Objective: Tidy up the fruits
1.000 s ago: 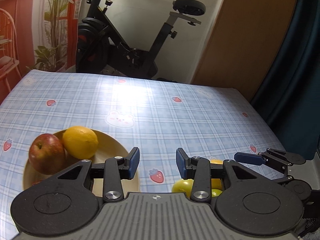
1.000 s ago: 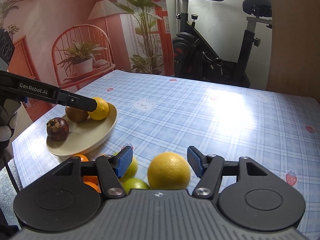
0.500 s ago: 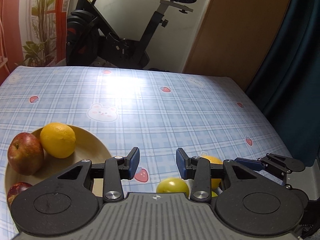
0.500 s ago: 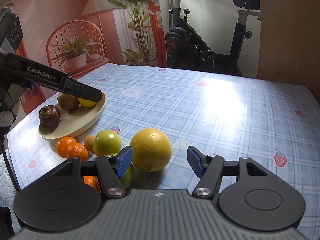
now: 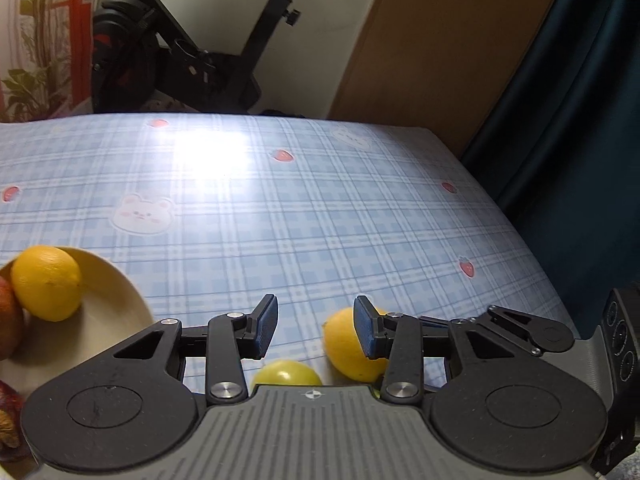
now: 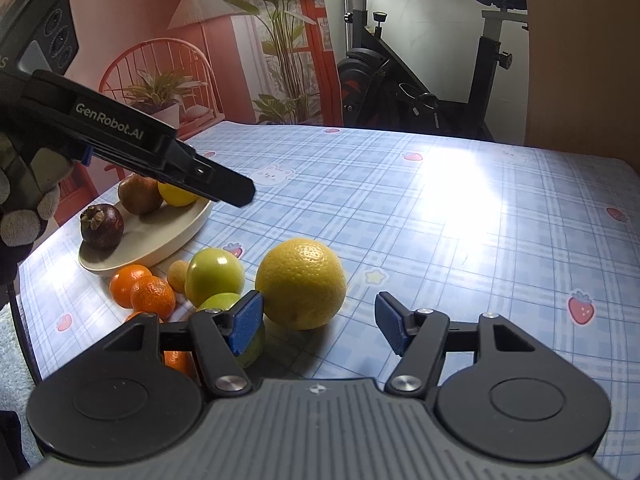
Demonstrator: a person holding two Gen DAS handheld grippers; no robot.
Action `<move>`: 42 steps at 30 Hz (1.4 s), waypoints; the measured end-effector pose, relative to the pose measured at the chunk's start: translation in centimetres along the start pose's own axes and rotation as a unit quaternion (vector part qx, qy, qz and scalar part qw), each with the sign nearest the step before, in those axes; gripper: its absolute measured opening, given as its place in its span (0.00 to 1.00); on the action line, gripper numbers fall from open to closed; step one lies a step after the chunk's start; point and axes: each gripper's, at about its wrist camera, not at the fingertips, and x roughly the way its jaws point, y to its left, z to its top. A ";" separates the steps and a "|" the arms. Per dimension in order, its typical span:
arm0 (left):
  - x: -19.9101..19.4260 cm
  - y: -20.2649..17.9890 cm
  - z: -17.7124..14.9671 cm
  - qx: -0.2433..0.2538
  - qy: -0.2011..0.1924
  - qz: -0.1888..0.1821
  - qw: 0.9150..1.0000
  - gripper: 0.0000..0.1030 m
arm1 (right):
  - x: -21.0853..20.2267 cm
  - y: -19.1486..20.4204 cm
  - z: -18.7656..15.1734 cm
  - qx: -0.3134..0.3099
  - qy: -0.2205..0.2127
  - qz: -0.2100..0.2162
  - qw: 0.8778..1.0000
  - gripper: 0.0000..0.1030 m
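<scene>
**Fruit beside the plate, both tongs spreading**

Blue checked cloth (image 6: pixel 420 208) covers the table, with an exercise bike (image 6: pixel 420 80) behind its far edge.

Seen from the right wrist, the cream plate (image 6: pixel 160 240) at the left edge holds three fruits: a dark mangosteen (image 6: pixel 102 226), a brownish-red fruit (image 6: pixel 138 194) and a lemon (image 6: pixel 176 196) partly hidden by the left gripper (image 5: pixel 316 326) above it. Just right of the plate lie two whole tangerines (image 6: pixel 142 290), a third cut off by the tool, one small tan fruit (image 6: pixel 178 274), two green apples (image 6: pixel 214 278), the nearer half hidden, and one large yellow citrus (image 6: pixel 302 284).

The left gripper's jaws are opening with nothing between them. The right gripper (image 6: pixel 318 324) is opening too, its pads short of the citrus, not touching it. To the right, the cloth is bare up to the table's edge.
</scene>
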 end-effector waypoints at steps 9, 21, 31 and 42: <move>2.4 -1.4 -0.2 0.006 0.031 -0.027 0.999 0.49 | 0.8 0.3 0.8 -0.003 -0.002 0.011 1.000 0.64; 4.6 -2.0 0.3 0.013 0.045 -0.036 0.998 0.51 | 1.1 -0.1 0.9 0.010 -0.001 0.018 1.000 0.64; 5.0 -1.5 1.0 -0.012 0.033 -0.026 0.999 0.54 | 2.1 -1.3 1.0 0.058 0.005 0.028 0.998 0.63; 4.7 -1.1 1.2 -0.025 0.046 -0.054 0.997 0.52 | 2.4 -1.8 1.1 0.083 0.007 0.045 0.995 0.57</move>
